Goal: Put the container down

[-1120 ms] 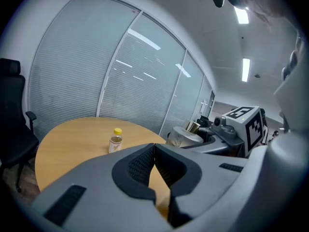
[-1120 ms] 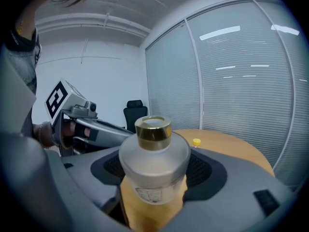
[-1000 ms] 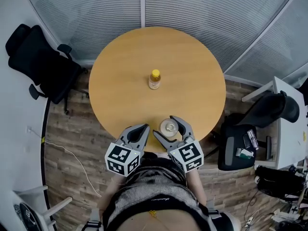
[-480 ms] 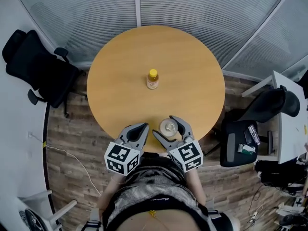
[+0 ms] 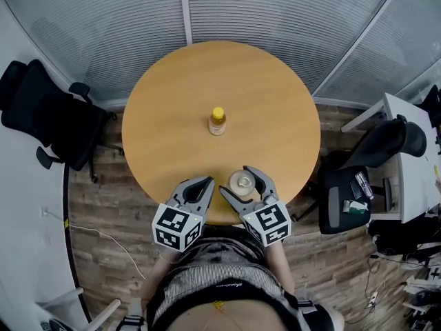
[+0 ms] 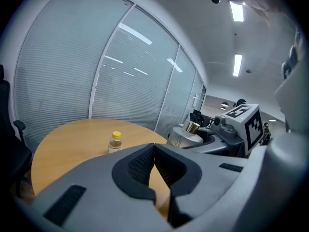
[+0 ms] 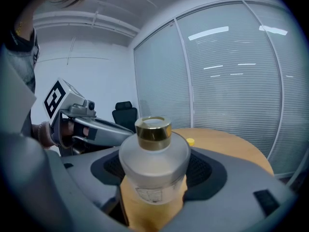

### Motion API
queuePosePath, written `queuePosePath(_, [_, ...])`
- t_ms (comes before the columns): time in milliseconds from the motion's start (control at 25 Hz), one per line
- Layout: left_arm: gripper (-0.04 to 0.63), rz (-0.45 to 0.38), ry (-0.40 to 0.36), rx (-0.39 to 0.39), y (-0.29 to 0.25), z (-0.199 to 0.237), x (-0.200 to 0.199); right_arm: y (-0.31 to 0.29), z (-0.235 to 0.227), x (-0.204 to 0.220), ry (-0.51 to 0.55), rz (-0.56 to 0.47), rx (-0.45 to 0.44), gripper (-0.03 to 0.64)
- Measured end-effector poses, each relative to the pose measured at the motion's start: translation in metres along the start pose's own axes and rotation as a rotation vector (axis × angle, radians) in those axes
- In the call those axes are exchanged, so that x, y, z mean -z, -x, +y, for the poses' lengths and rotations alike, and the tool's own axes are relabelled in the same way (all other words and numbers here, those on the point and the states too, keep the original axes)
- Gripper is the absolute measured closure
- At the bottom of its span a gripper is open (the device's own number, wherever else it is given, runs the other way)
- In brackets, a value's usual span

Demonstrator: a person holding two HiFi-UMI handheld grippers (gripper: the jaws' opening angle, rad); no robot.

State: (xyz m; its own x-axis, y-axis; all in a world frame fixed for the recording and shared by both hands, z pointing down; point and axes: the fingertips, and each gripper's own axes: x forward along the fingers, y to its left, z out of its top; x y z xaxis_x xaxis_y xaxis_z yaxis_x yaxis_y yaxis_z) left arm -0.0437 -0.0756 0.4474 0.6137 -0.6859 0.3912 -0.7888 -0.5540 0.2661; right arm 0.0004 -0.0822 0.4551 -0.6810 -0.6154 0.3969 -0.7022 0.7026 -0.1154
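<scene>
Almost nothing has moved: only the head view has drifted, sliding the yellow-capped bottle [image 5: 217,121] slightly down the frame, while both grippers keep their places at lower centre. So the frosted gold-capped container [image 5: 242,183] is not yet released. The right gripper's [image 5: 238,181] jaws clamp its sides over the round surface's [image 5: 275,102] near edge; whether its base touches, I cannot tell. The left gripper [image 5: 205,185], jaws together and empty, sits level just beside it.

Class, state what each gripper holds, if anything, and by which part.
The right gripper grips the frosted container by its rounded body, below the gold cap. The left gripper holds nothing; its fingers are together.
</scene>
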Motion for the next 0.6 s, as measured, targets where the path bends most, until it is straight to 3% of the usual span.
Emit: queuePosePath(600, [0.574,0.012,0.027,0.07,0.005,0.032,-0.003,-0.03,0.009,-0.005,-0.002,0.027,0.049,0.269])
